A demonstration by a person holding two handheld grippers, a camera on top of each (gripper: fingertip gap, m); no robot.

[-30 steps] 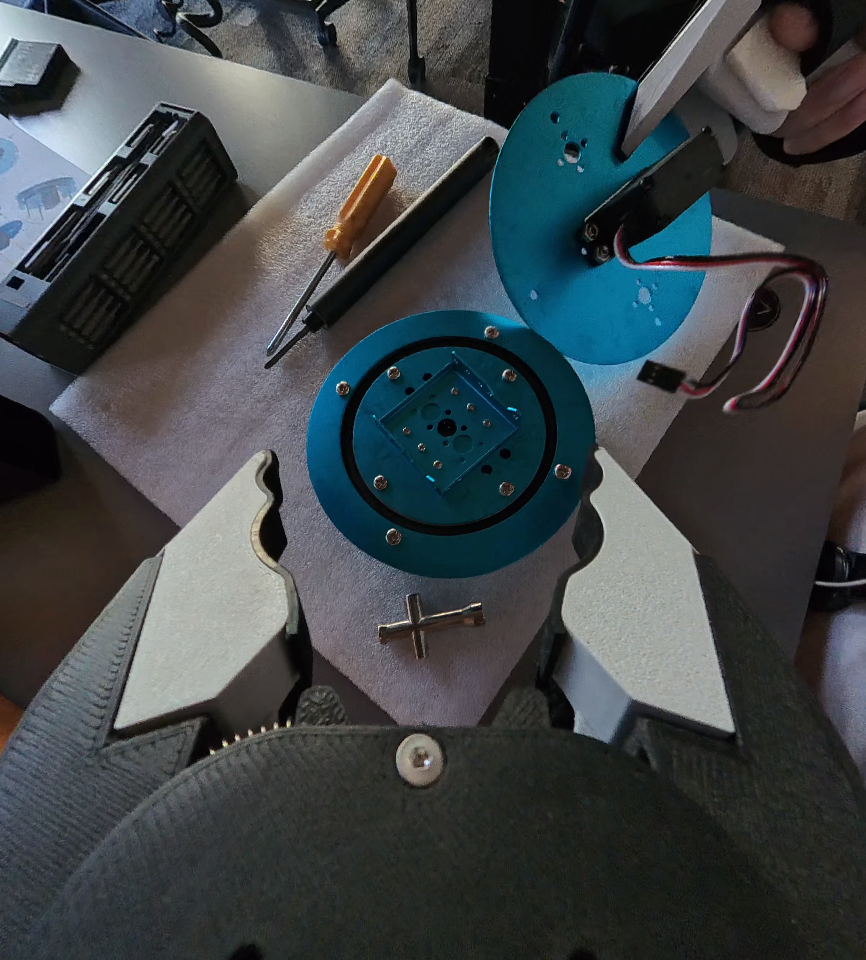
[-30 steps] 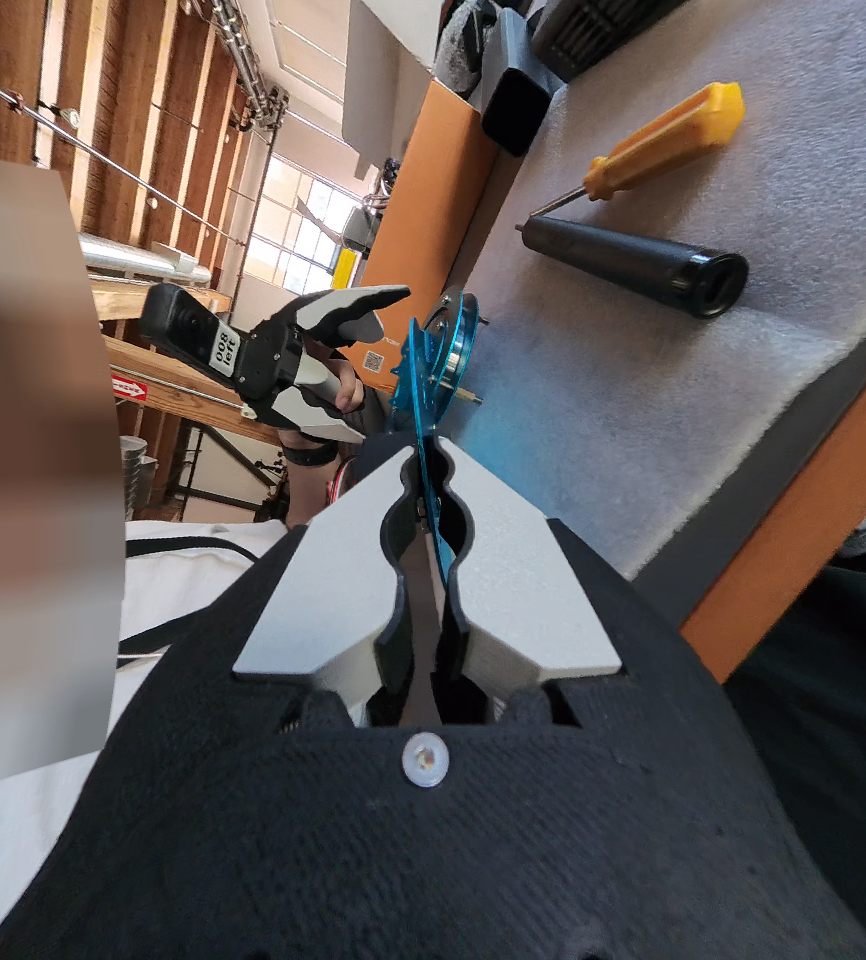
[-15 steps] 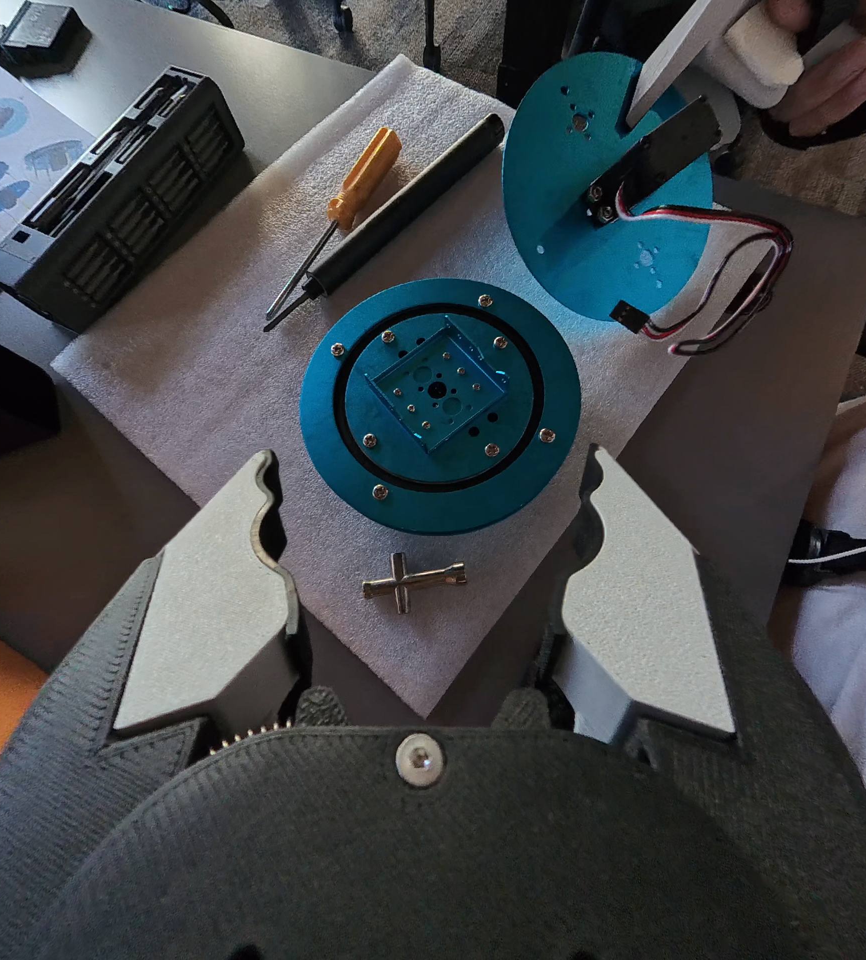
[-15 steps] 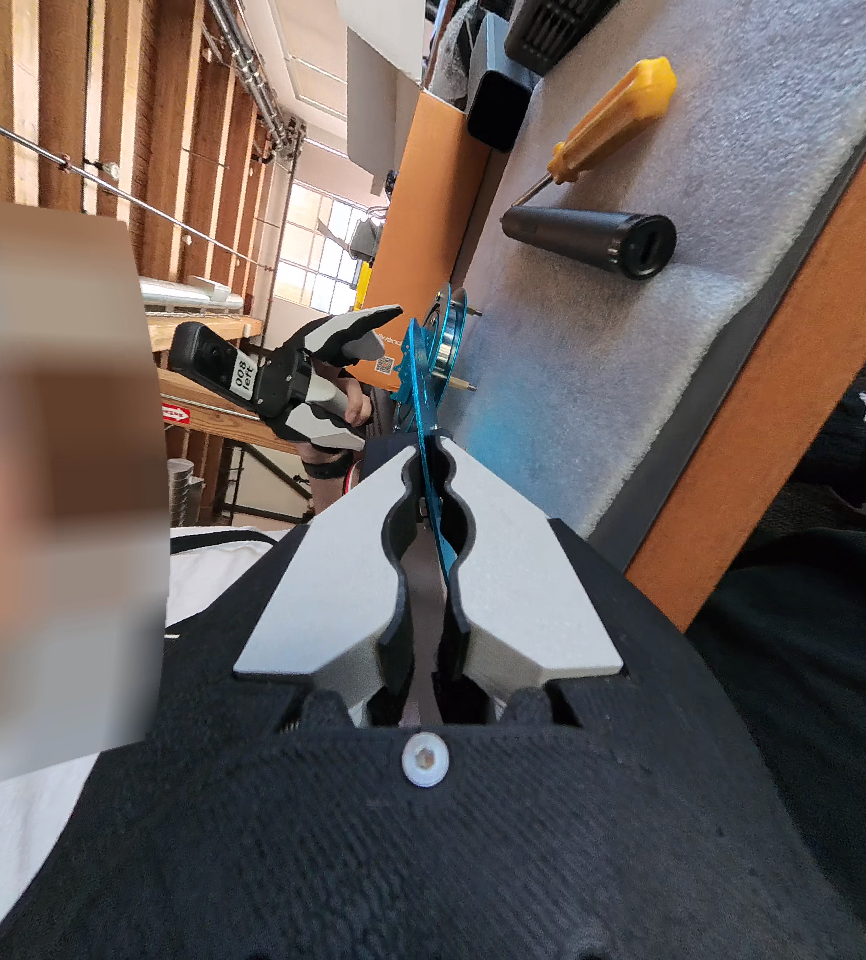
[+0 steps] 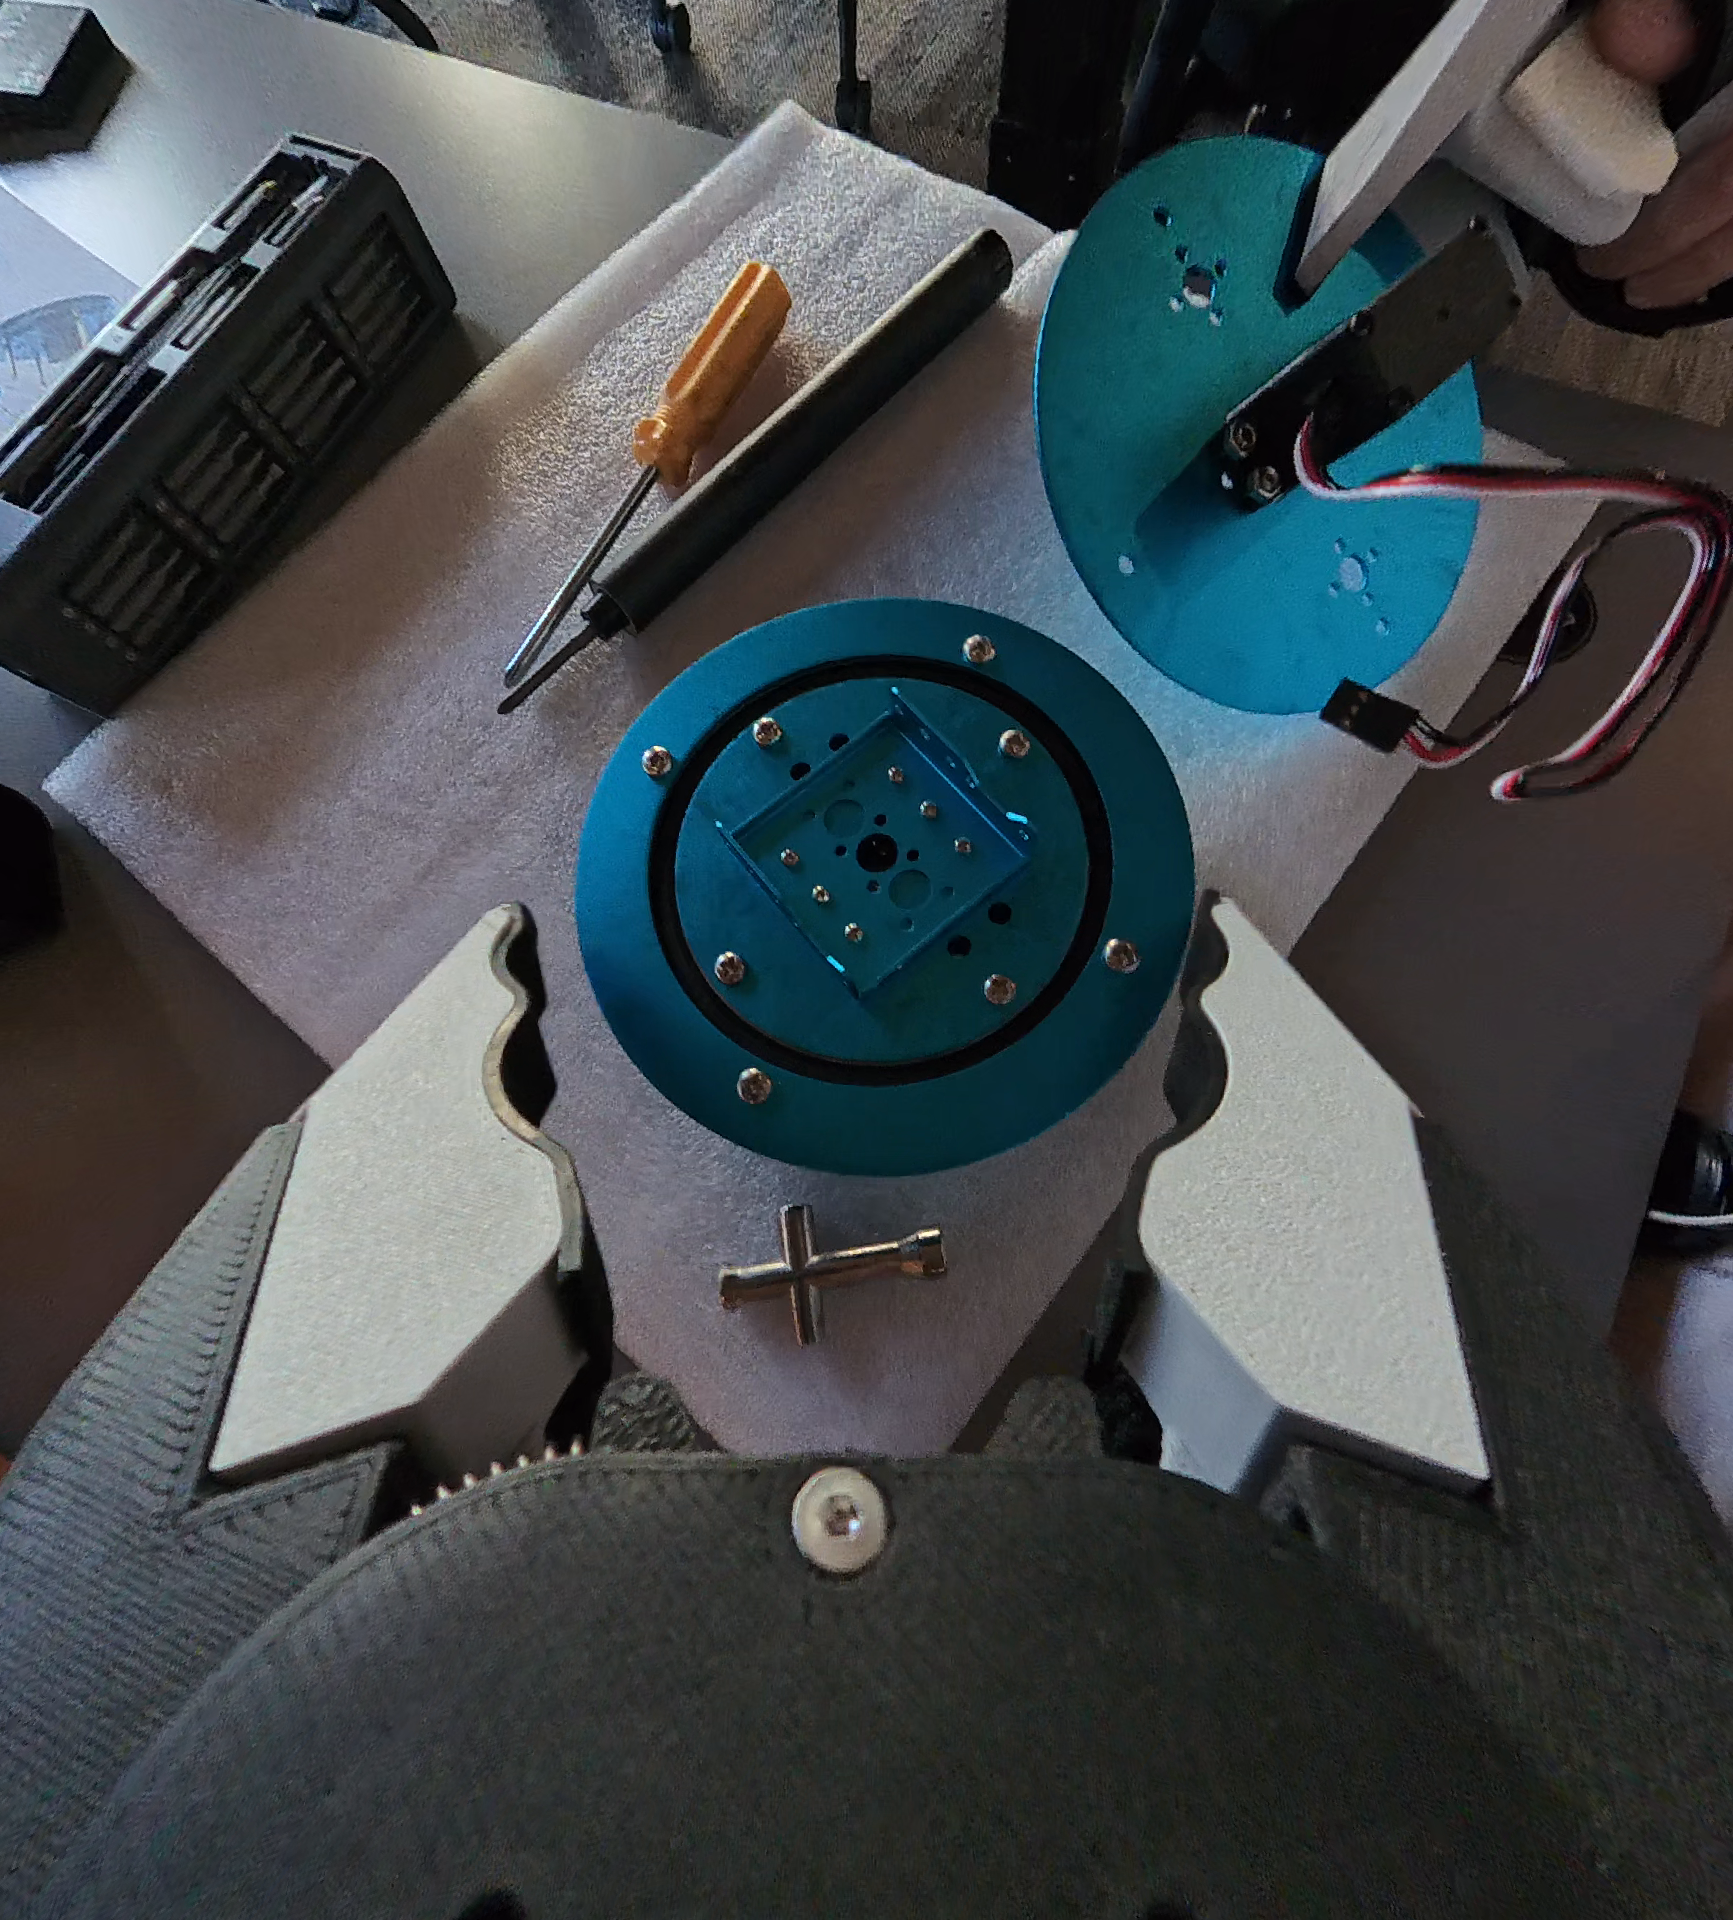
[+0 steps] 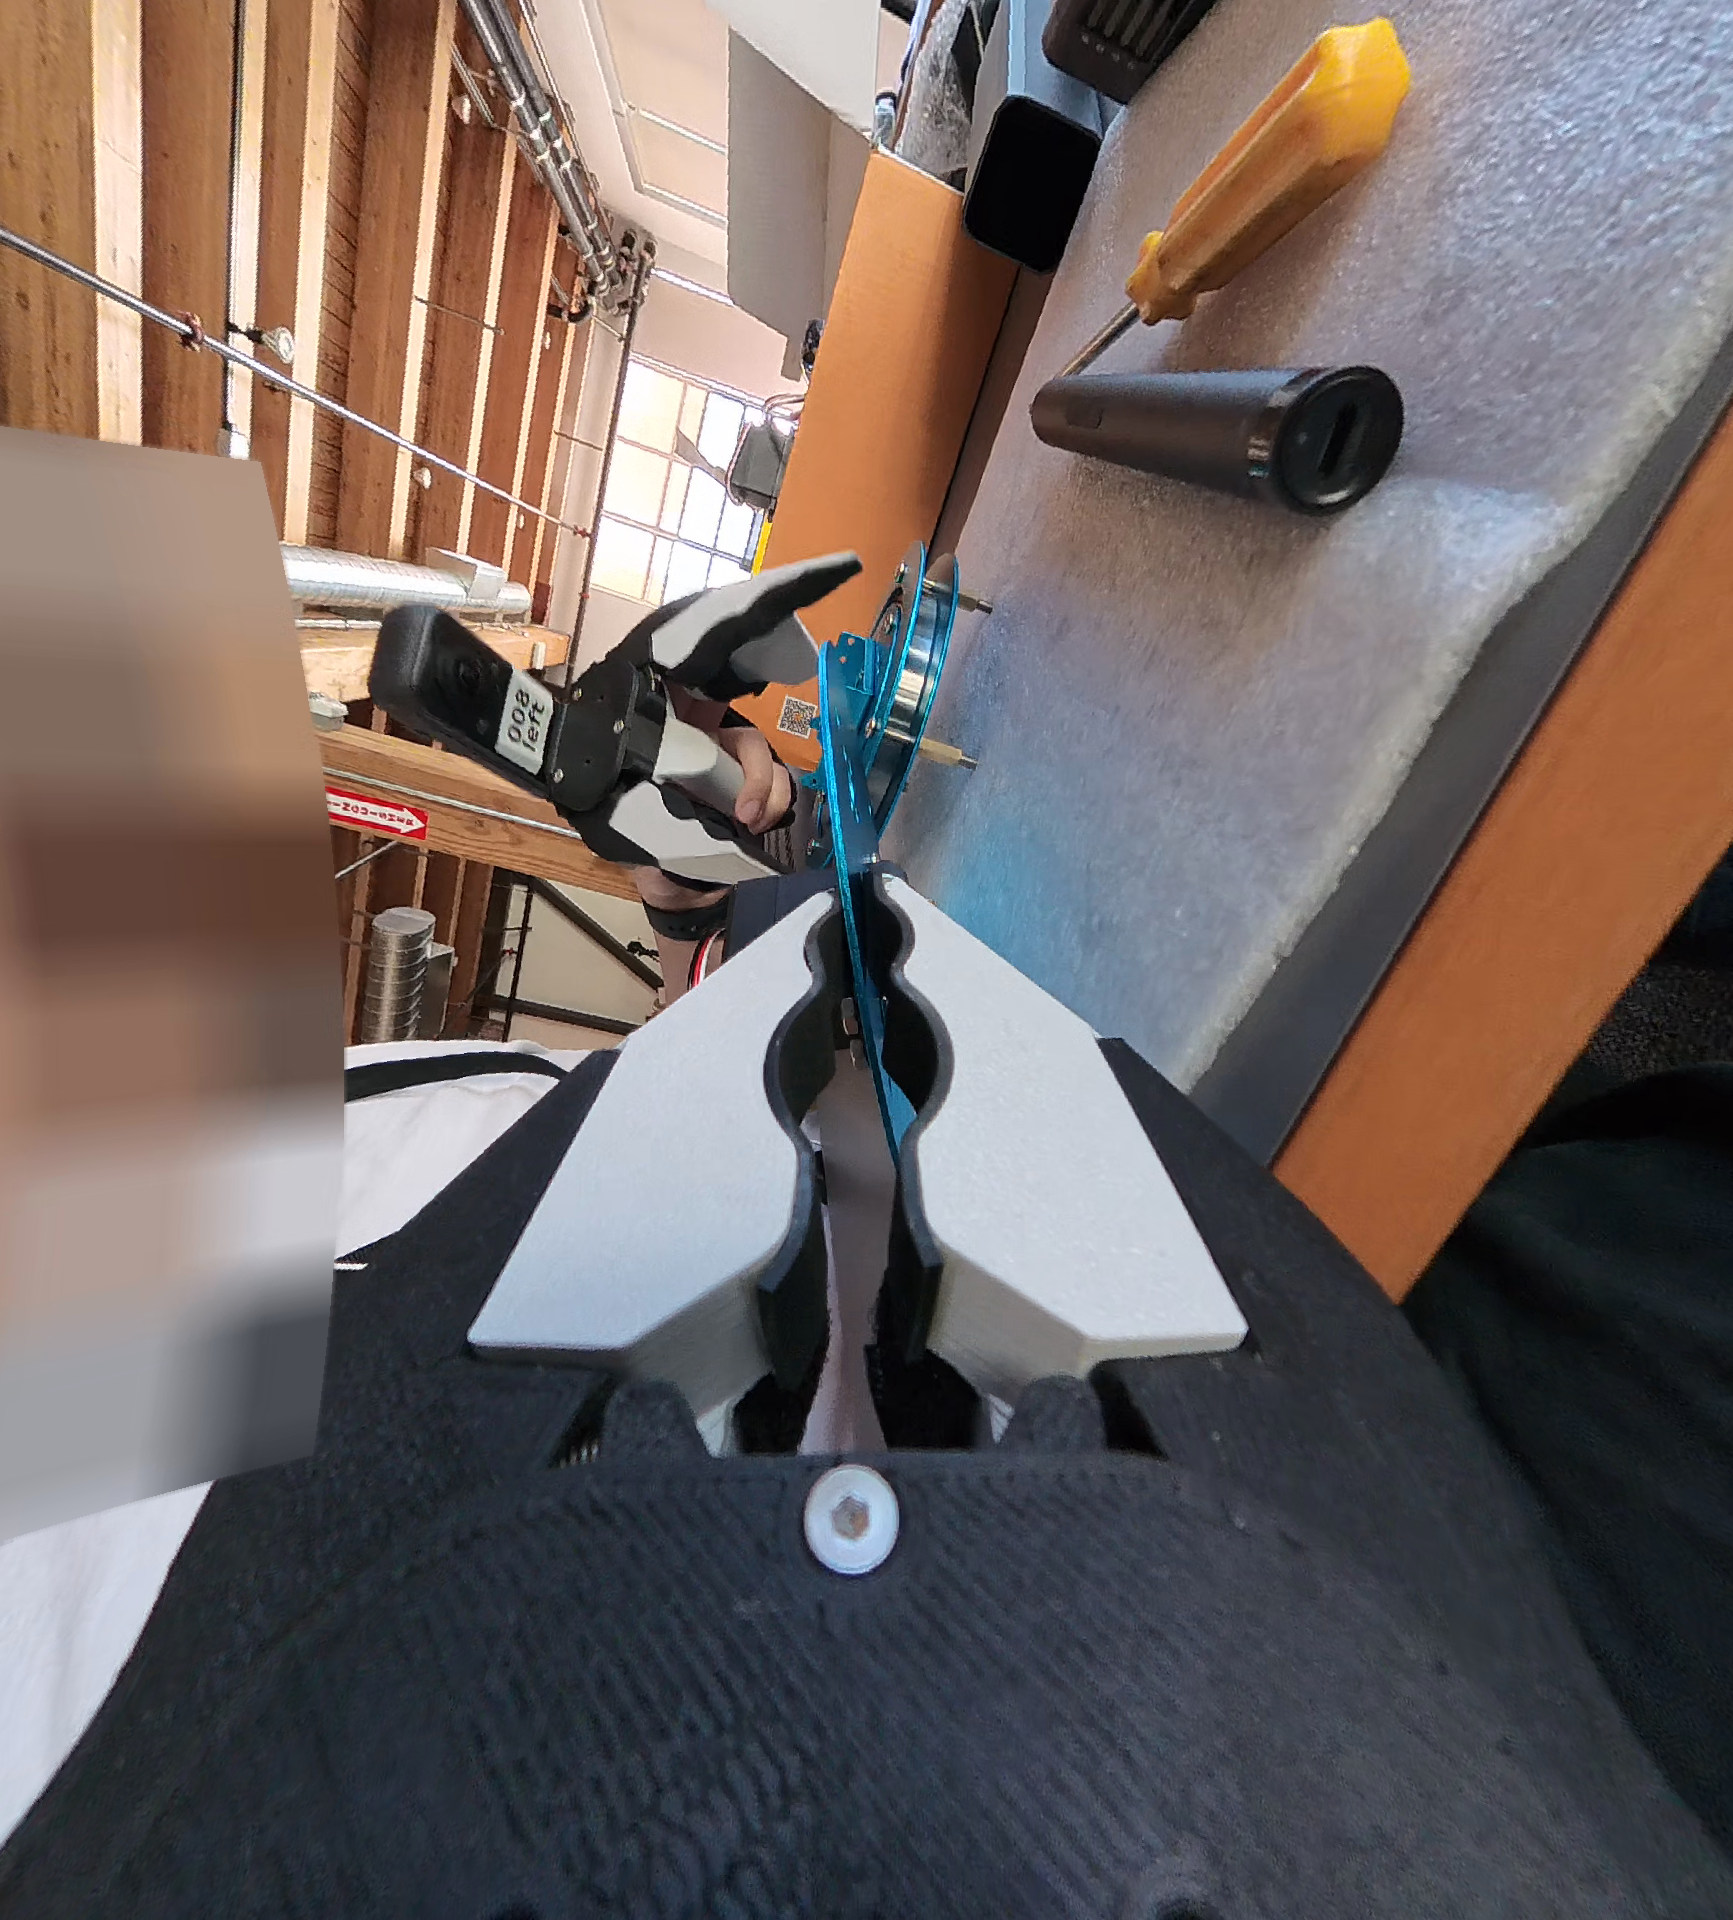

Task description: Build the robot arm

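A blue round base [image 5: 883, 883] with a black ring and a square bracket lies flat on the white foam mat [image 5: 342, 790]. My left gripper [image 5: 857, 920] is open, its fingers on either side of the base's near rim, above it. My right gripper [image 6: 857, 894] is shut on the edge of a thin blue disc [image 6: 846, 790], held tilted above the mat's far right corner. In the left wrist view the disc [image 5: 1246, 520] carries a black servo [image 5: 1381, 364] with a striped cable [image 5: 1620, 603] that hangs loose.
A small metal cross wrench [image 5: 820, 1273] lies between my left fingers. An orange screwdriver [image 5: 685, 416] and a black cylindrical tool [image 5: 800, 436] lie on the mat beyond the base. A black bit case [image 5: 166, 416] stands left of the mat. The table edge [image 6: 1568, 790] runs by the right gripper. The right gripper is farther from the small metal cross wrench [image 5: 820, 1273], some 25 centimetres, than the left, some 7 centimetres.
My left gripper has moved forward and lower toward the blue base after drawing back. My right gripper, with the disc, has shifted slightly, and the cable has swung.
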